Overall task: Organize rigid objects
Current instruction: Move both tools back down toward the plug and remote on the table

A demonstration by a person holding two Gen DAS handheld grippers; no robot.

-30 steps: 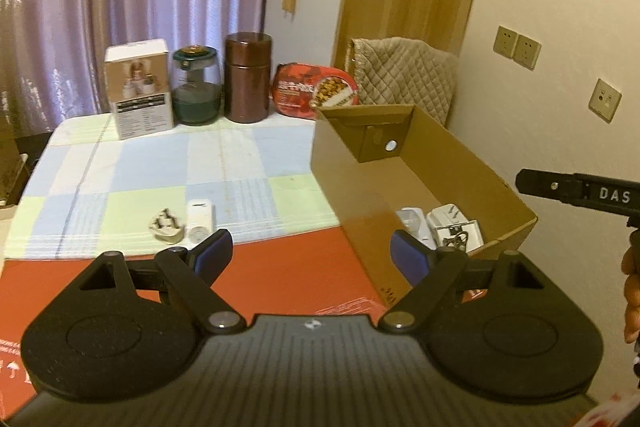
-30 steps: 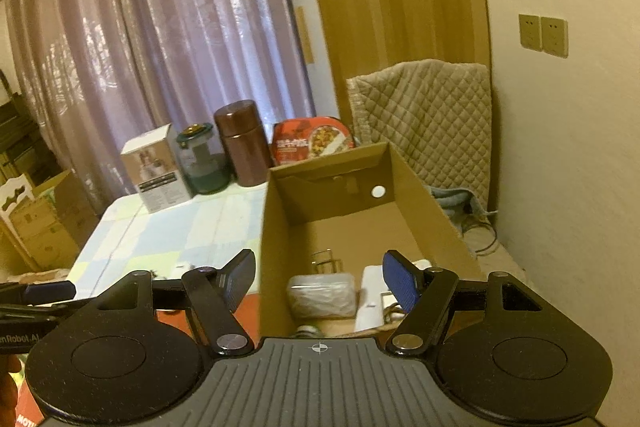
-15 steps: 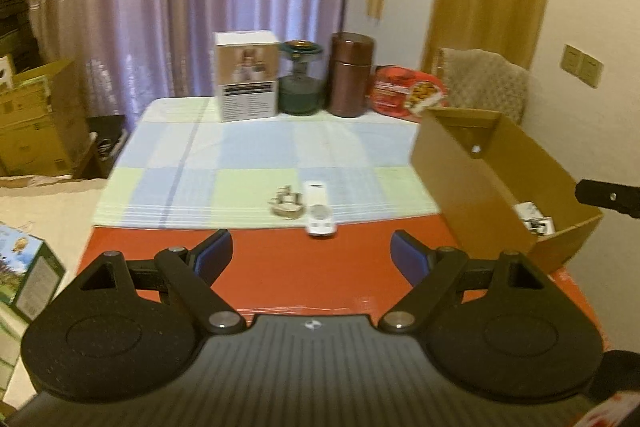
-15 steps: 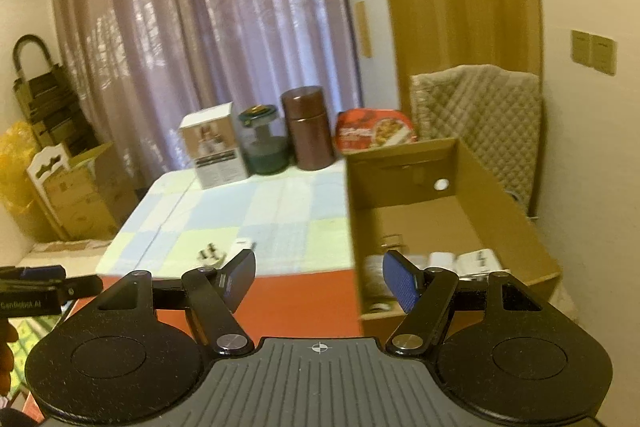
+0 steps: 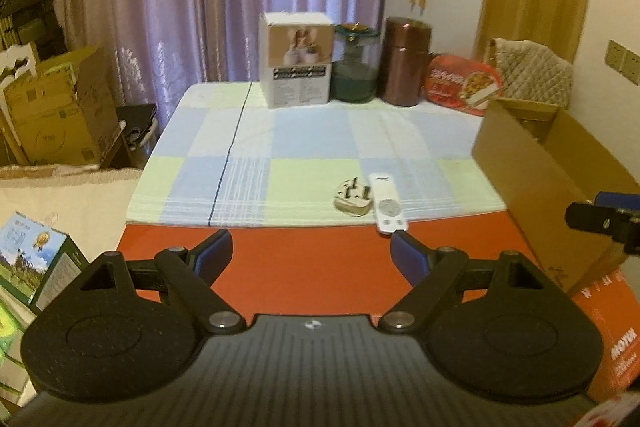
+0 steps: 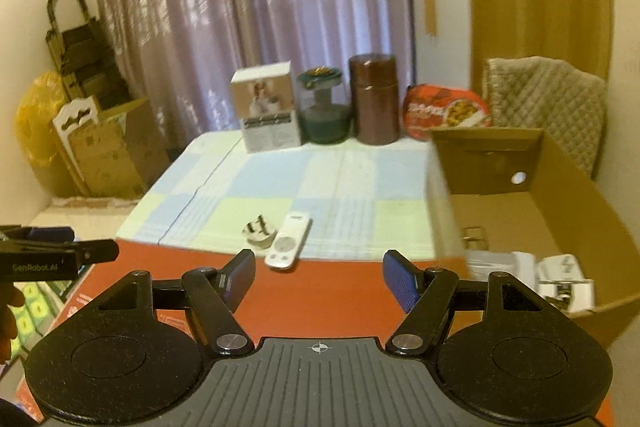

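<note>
Both grippers empty. Left gripper (image 5: 311, 254): jaws wide, nothing between them. Right gripper (image 6: 319, 276): jaws somewhat narrower but apart, nothing between them.

Task items, centre of both views, at the near edge of the checked cloth (image 5: 304, 163) on the bench (image 5: 304, 267):
- White remote (image 5: 387, 206): long, slim, rigid plastic; judged light and a bit slick. Its near end overhangs the cloth onto the red surface. Take it across the narrow width near mid-length, not by the ends, or you'll likely pivot it.
- White plug adapter (image 5: 352, 201): lies touching or just beside the remote, on its left, pins up. Judged light, hard, blocky. Grip the body's flat sides, avoid the pins. Close neighbour, so you risk nudging one when taking the other.

Cardboard box (image 6: 560, 227), right of frame: open-topped, holds several white items; judged the drop point.

Hard to read:
- Box contents partly cut off by your right gripper and the box wall; identities unclear.
- Right view motion-blurred, esp. the box's left wall.
- Whether remote and adapter actually touch: can't tell.
- Remote's underside and button detail not resolvable.
</note>
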